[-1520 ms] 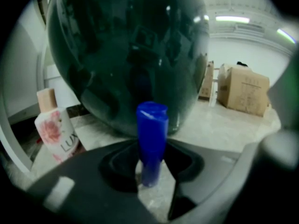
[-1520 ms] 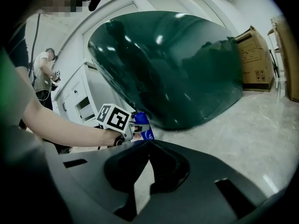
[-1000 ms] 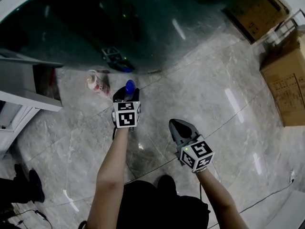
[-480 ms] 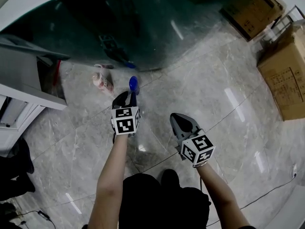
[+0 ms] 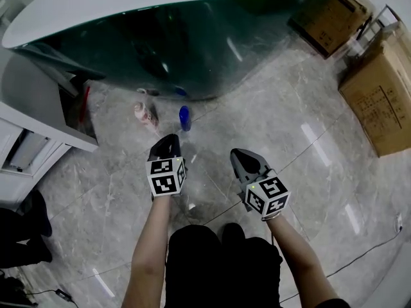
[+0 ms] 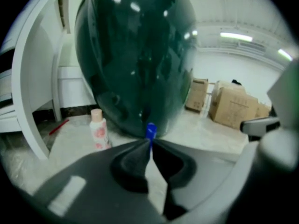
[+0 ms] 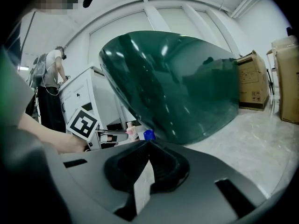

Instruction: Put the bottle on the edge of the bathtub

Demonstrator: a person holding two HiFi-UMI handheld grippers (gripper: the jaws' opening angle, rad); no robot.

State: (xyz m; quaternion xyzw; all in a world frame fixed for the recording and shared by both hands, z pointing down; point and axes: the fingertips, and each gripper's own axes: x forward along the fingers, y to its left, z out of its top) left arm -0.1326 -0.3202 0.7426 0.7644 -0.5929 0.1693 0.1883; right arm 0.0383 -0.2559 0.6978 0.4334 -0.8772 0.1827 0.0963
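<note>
Jaws of the left gripper (image 6: 150, 143) have just closed, empty; right gripper (image 7: 148, 144) sits pressed together too; blue bottle (image 5: 185, 117) stands on floor (image 5: 276, 127) beside bathtub (image 5: 212, 56).

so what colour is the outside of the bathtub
Dark glossy green. The bathtub shows best in the right gripper view.

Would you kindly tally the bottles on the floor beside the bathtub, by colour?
blue bottle: 1
pink bottle: 1
Total: 2
</note>
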